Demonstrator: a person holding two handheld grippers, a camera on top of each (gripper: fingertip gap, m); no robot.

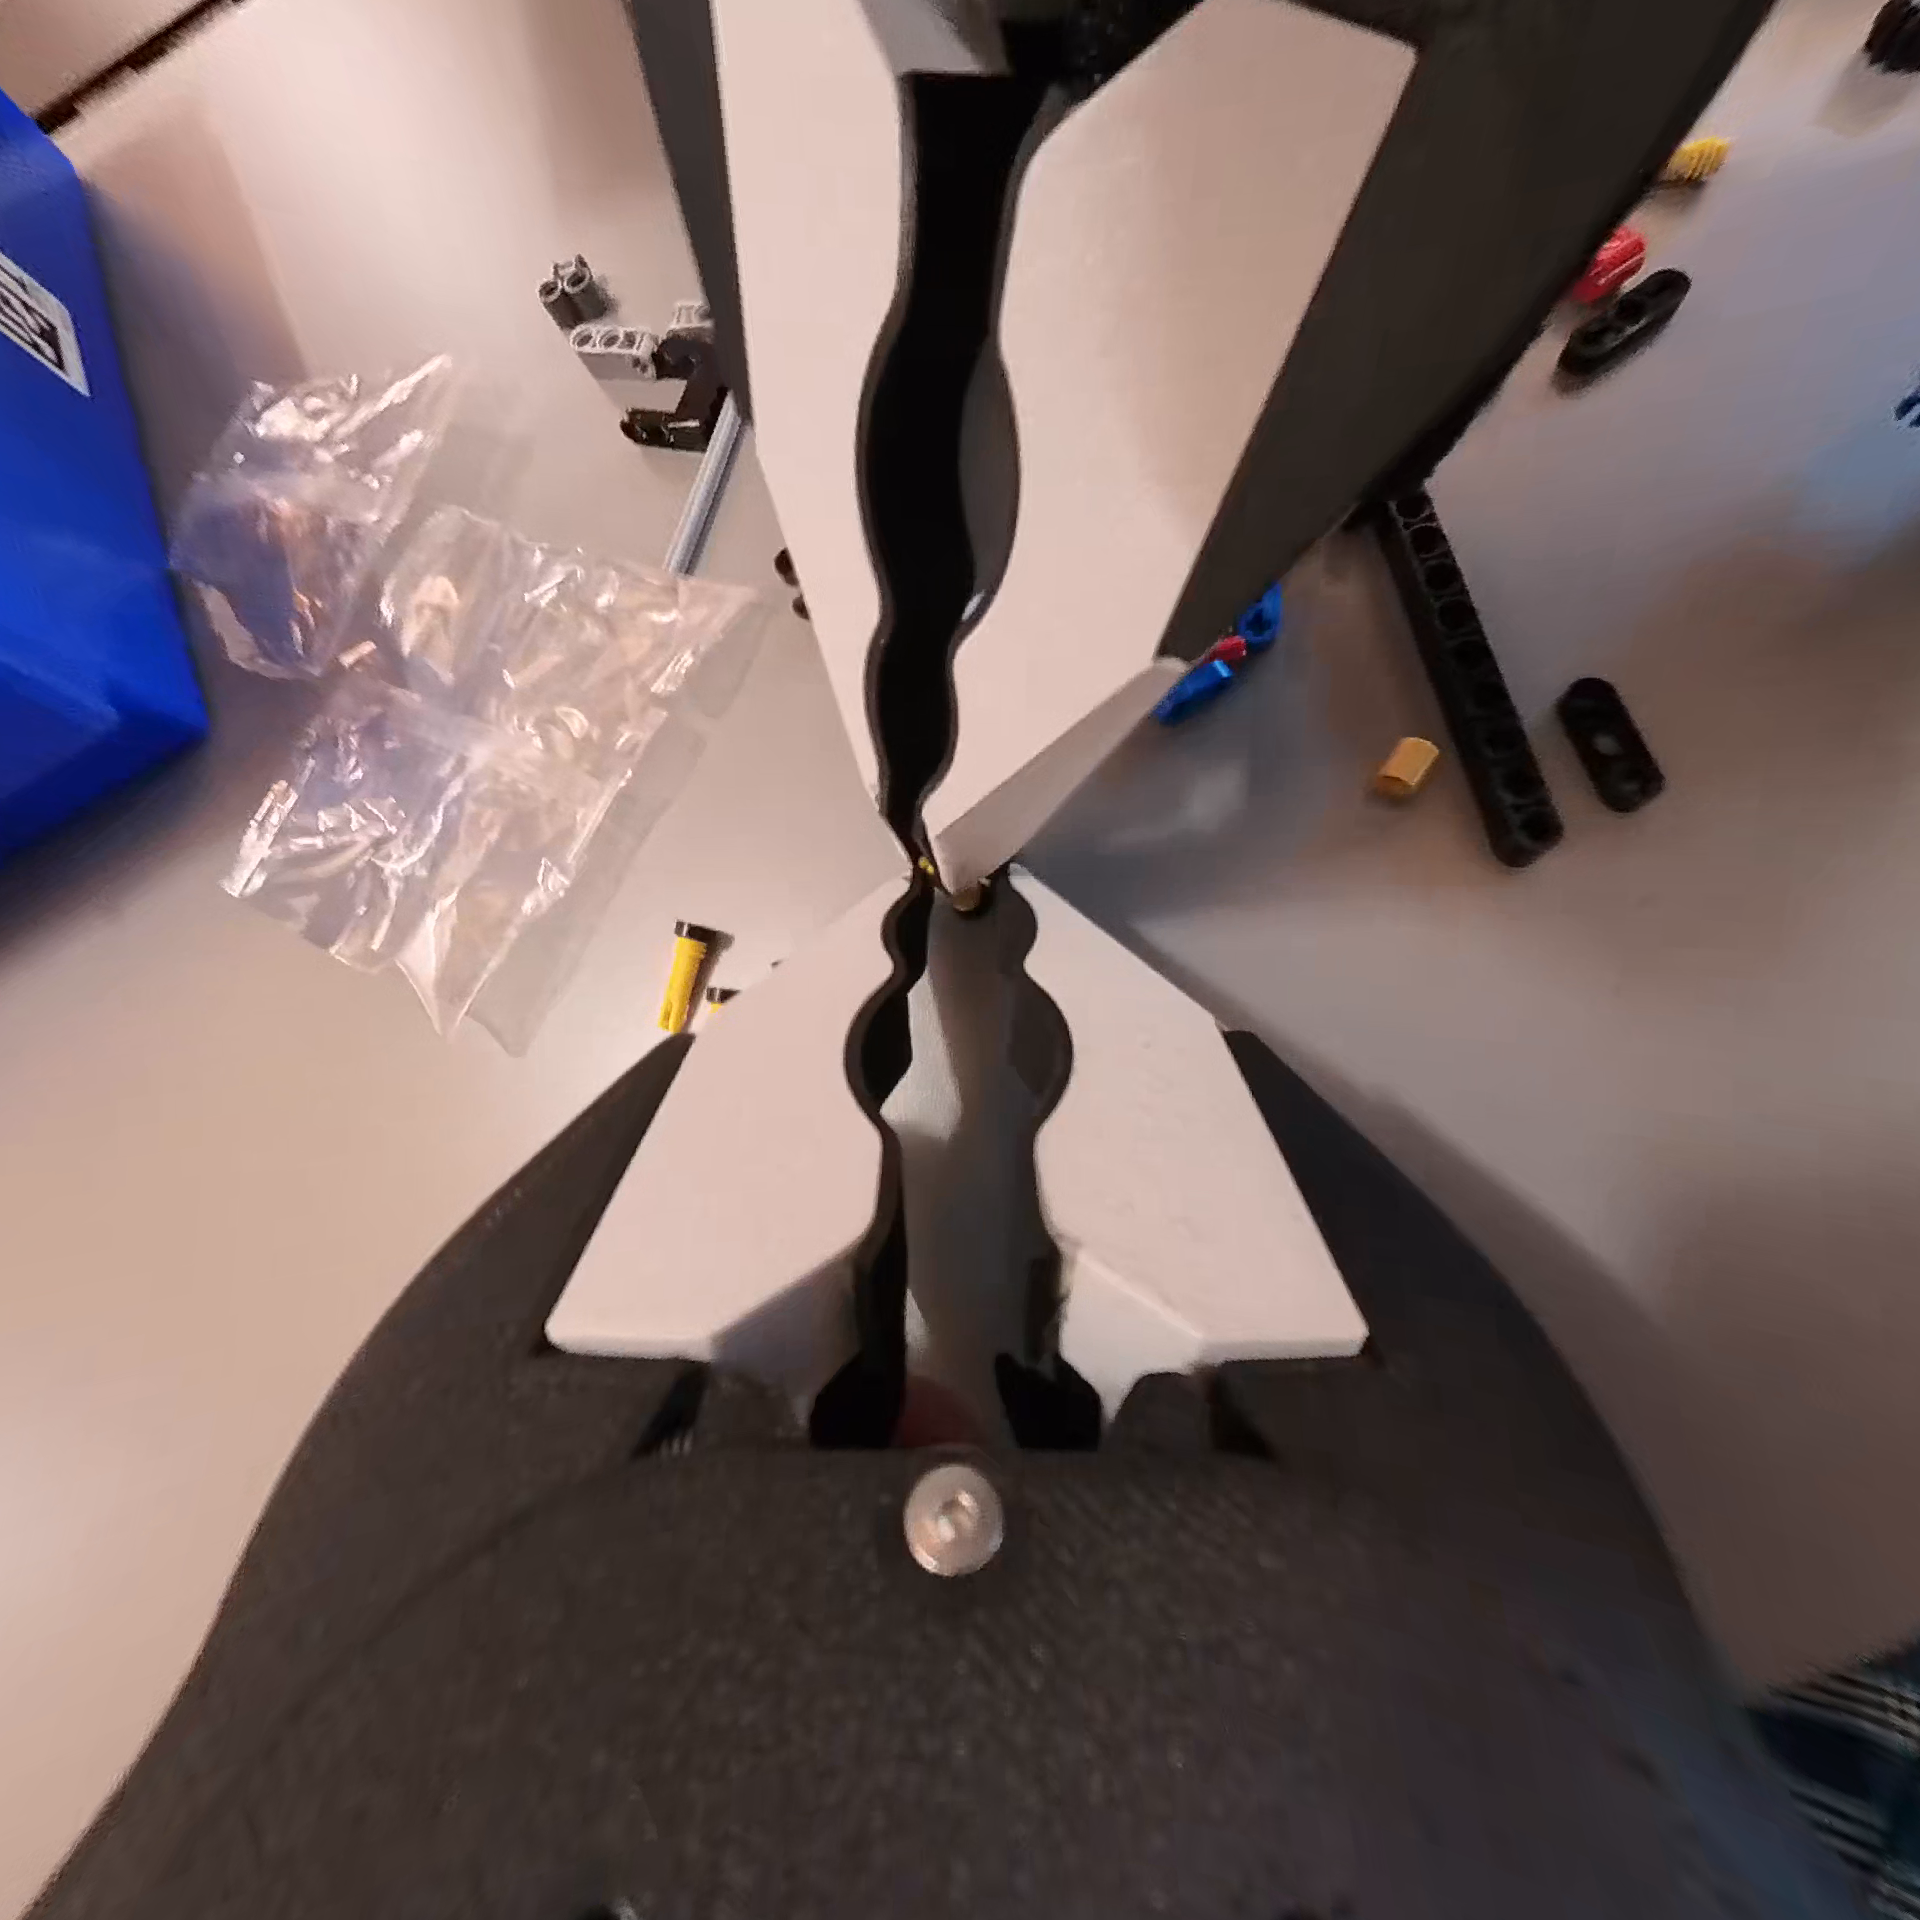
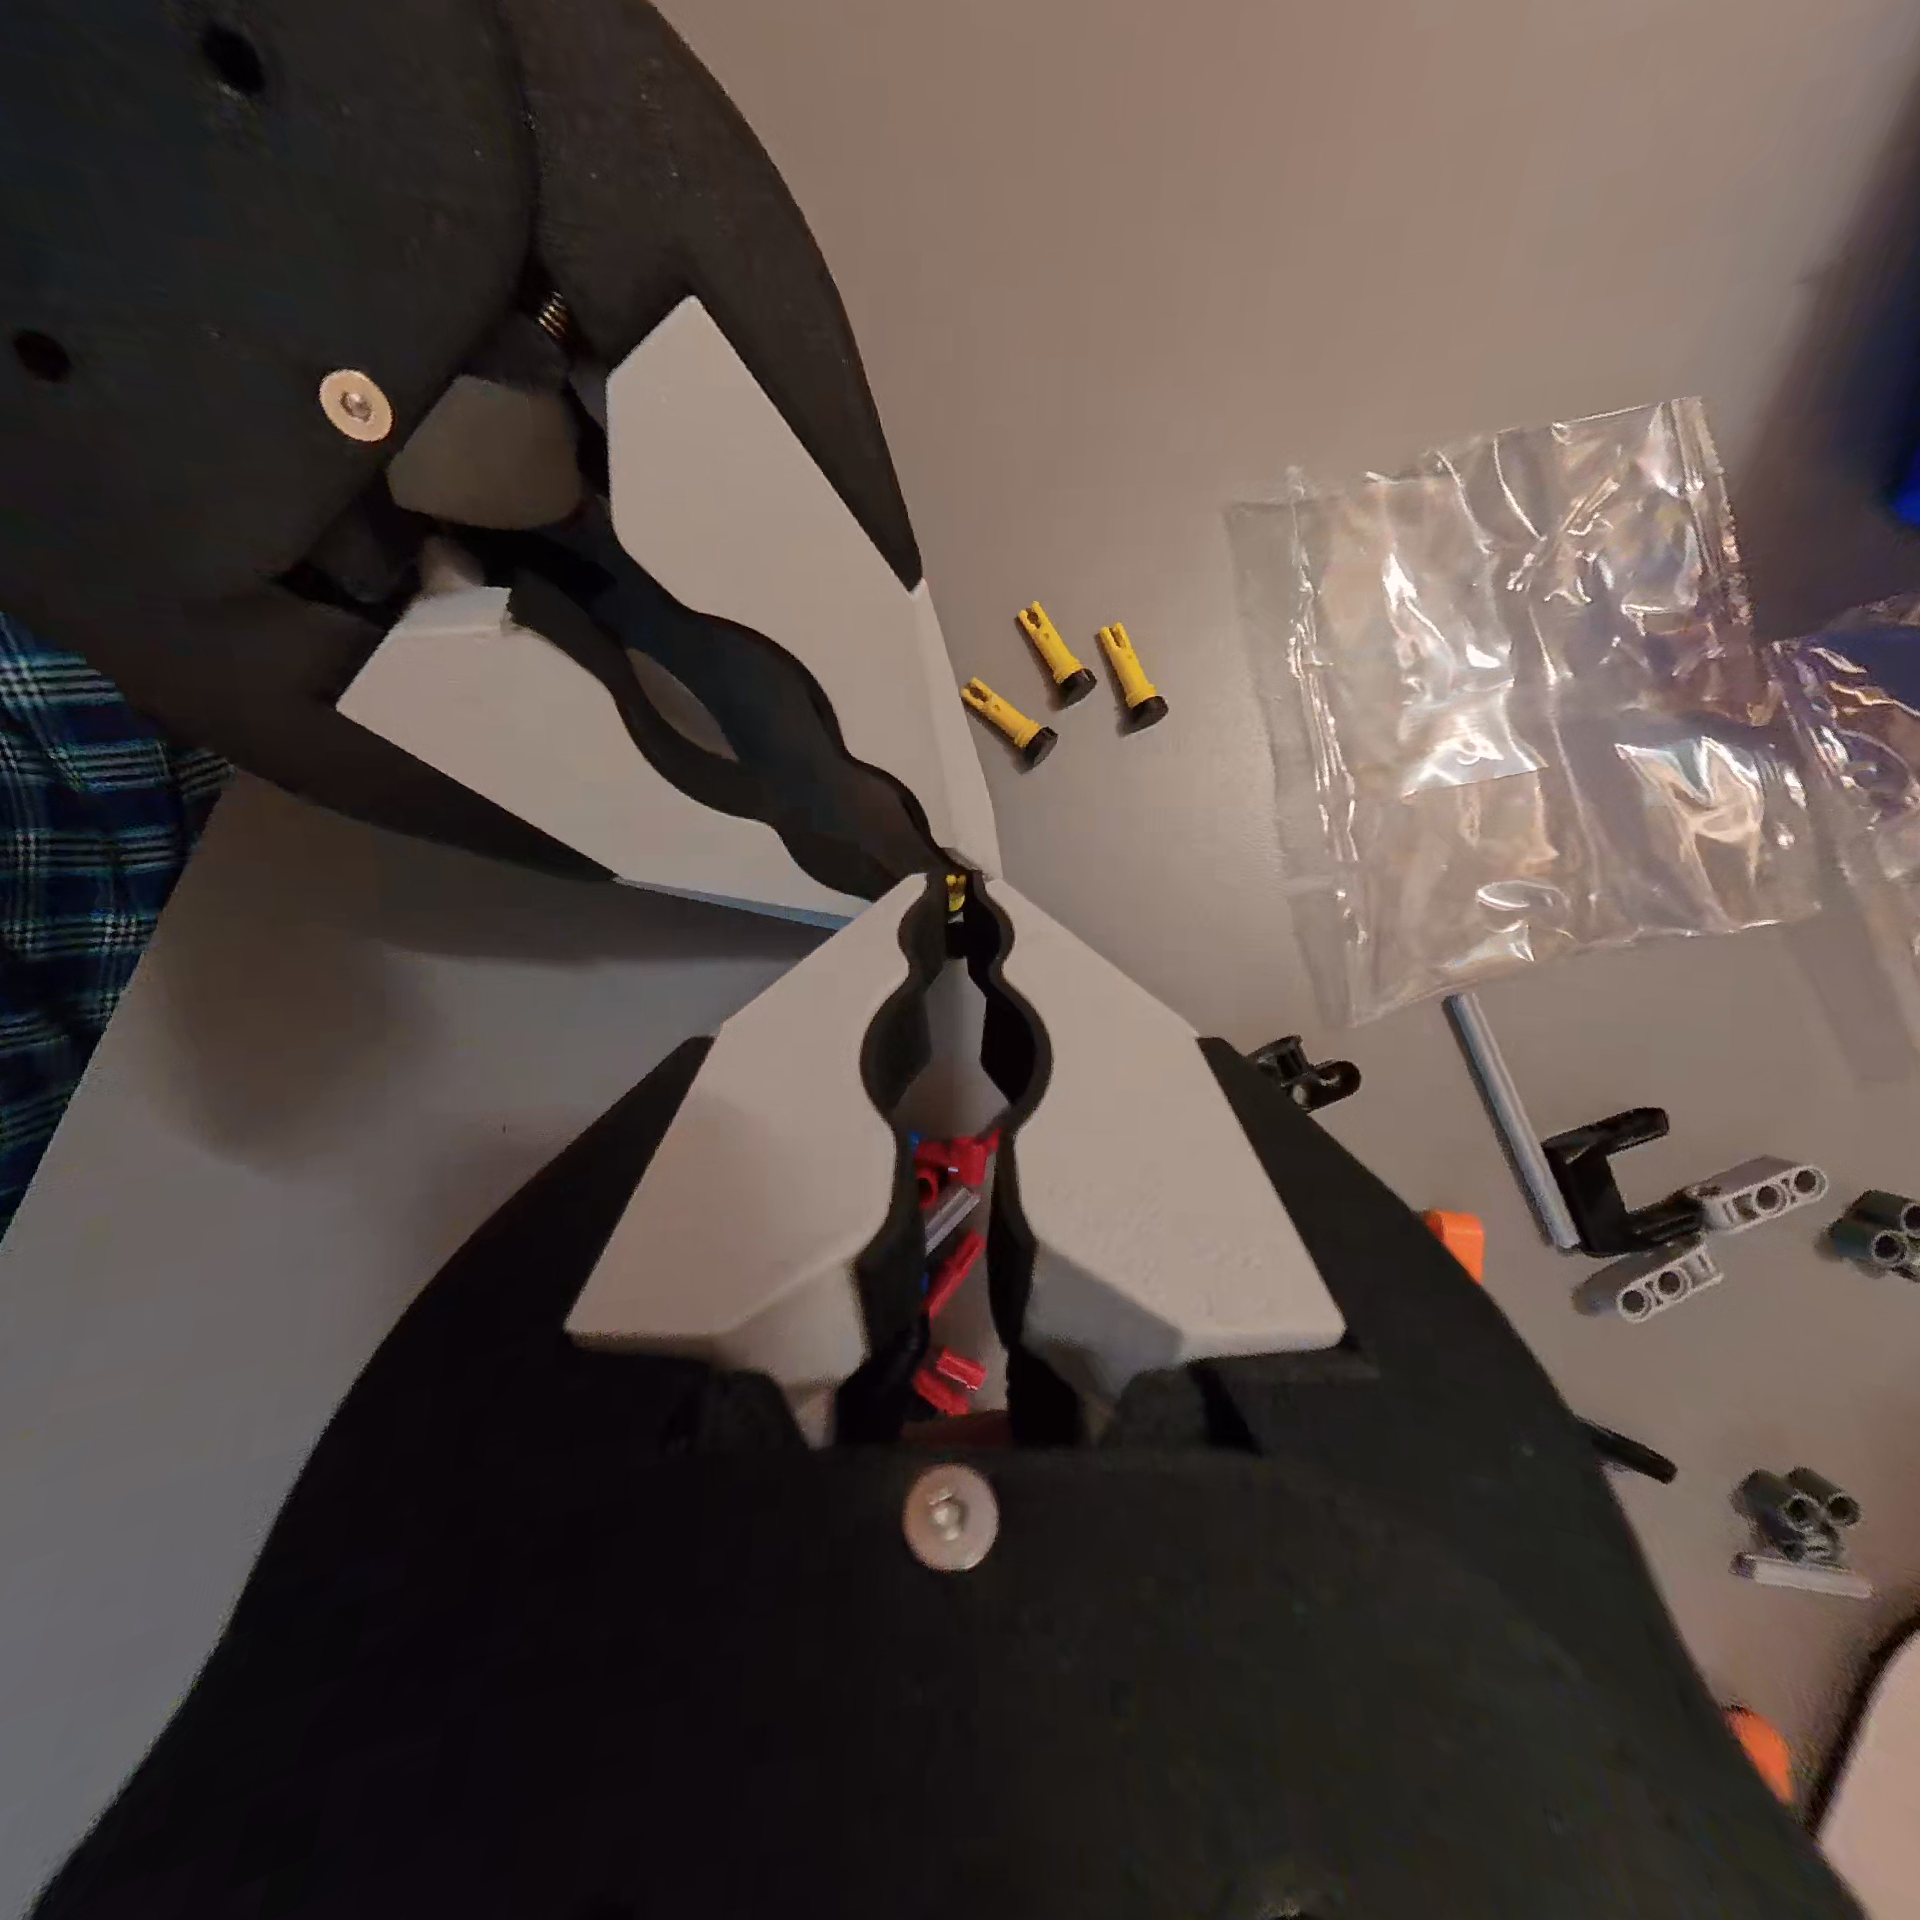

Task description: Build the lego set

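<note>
Right now I have both grippers tip to tip above the table: the right gripper (image 2: 954,902) is pinched on a small yellow-and-black pin (image 2: 954,889), and the left gripper (image 1: 940,891) looks closed on its other end, so I judge a handover or re-grip. Next, one side must release cleanly. Below, the pale table (image 2: 1299,208) carries spare yellow pins (image 2: 1060,675), clear bags (image 2: 1538,675) and loose beams (image 1: 1465,665).

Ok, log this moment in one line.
left gripper: shut | right gripper: shut on yellow pin | tips: meeting | table: three loose yellow pins
</note>
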